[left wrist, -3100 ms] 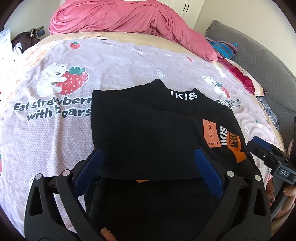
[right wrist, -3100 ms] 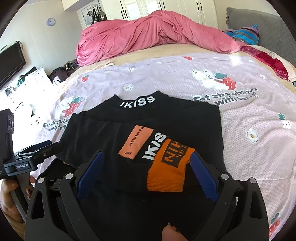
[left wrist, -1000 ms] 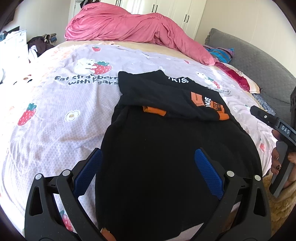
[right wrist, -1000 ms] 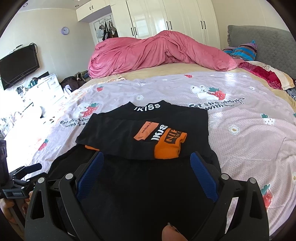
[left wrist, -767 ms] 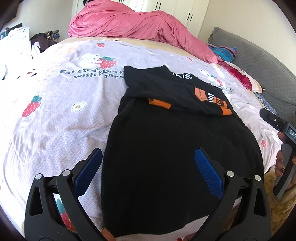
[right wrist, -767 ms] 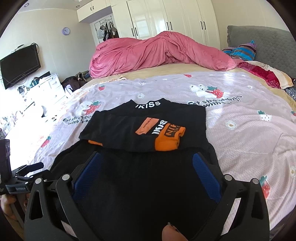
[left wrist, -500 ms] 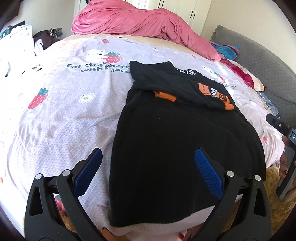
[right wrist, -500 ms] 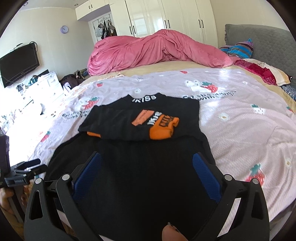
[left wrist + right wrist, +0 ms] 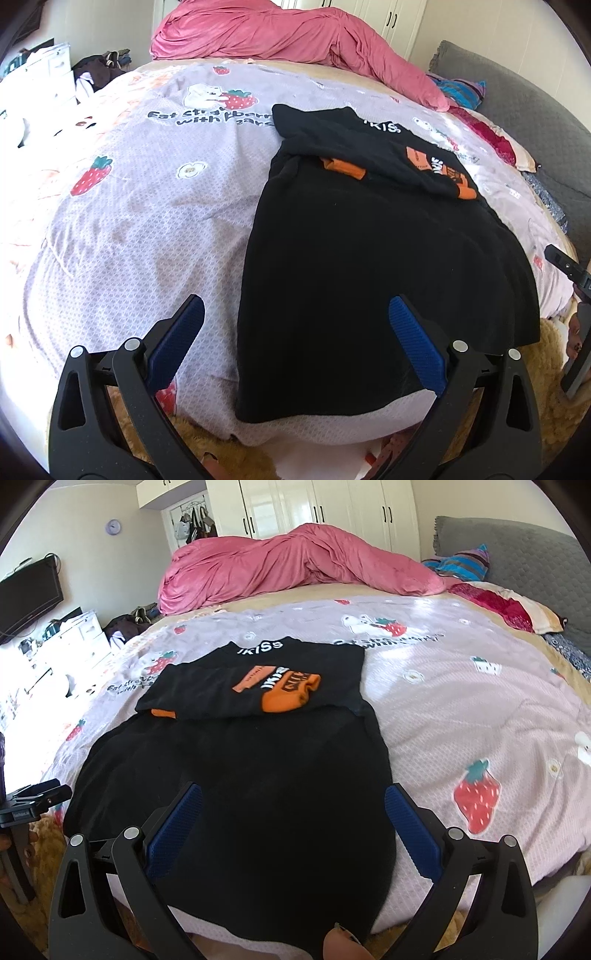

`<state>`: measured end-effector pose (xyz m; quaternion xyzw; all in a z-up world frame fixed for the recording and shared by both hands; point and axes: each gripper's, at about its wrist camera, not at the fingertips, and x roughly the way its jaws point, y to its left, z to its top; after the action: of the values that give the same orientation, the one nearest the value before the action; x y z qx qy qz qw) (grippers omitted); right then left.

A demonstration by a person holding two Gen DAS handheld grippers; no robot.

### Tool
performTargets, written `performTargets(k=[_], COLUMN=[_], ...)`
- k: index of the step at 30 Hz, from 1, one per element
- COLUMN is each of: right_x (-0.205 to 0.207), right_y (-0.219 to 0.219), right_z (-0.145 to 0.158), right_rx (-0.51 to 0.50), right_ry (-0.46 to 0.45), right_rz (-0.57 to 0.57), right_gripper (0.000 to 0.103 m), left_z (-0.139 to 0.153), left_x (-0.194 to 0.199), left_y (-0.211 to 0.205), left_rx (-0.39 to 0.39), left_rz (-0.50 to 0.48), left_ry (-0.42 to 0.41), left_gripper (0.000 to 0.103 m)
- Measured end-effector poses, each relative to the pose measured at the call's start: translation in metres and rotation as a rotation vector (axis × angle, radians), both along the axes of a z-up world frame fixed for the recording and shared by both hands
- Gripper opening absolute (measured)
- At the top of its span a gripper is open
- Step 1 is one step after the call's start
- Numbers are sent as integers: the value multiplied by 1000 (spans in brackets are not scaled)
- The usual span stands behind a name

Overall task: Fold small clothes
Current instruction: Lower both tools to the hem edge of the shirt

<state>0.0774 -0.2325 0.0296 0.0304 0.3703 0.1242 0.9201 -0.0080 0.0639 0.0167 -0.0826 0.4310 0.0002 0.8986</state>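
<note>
A black garment [image 9: 362,258] lies flat on the bed, its sleeves with orange cuffs folded across the chest near the "IKISS" collar [image 9: 380,127]. Its hem drapes over the bed's near edge. My left gripper [image 9: 295,314] is open and empty, held above the hem's left corner. In the right wrist view the same garment [image 9: 258,775] fills the middle, with the folded sleeves [image 9: 258,690] farther off. My right gripper [image 9: 293,801] is open and empty over the hem. Each gripper shows at the edge of the other's view: the right one [image 9: 565,266], the left one [image 9: 33,801].
The bed has a lilac strawberry-print sheet [image 9: 129,206]. A pink duvet [image 9: 288,568] is heaped at the far end. A grey headboard [image 9: 517,561] and pillows [image 9: 498,605] are at the right. A shaggy tan rug [image 9: 221,458] lies below the bed edge.
Both grippers have drawn back from the folded sleeves toward the bed's near edge. The hem and the rug have come into view. Both stayed open.
</note>
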Motion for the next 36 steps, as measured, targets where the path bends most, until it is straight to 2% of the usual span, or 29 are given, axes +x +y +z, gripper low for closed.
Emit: performTargets(k=[5, 16, 19, 21, 23, 27, 36], right_x=[-9, -28, -34, -36, -40, -45, -58], right_y=[-4, -16, -18, -20, -23, -29, -33], right_z=[-9, -28, -33, -37, -41, -48, -64], right_rx=[-22, -59, -63, -64, -57, -39, -8], right_ry=[31, 85, 99, 108, 122, 155, 237], right_rz=[0, -8, -10, -13, -16, -22, 11], right_gripper=[99, 99, 99, 99, 99, 99, 98], left_z=[-7, -11, -15, -19, -23, -32, -43], left_x=[-5, -19, -22, -24, -24, -24, -19], left_y=[8, 20, 22, 23, 23, 22, 17], left_rx=[1, -86, -122, -152, -180, -185, -192], left_rz=[11, -30, -56, -71, -87, -100, -111], left_ry=[35, 60, 73, 92, 109, 149, 171], left_gripper=[94, 93, 83, 71, 67, 66, 66])
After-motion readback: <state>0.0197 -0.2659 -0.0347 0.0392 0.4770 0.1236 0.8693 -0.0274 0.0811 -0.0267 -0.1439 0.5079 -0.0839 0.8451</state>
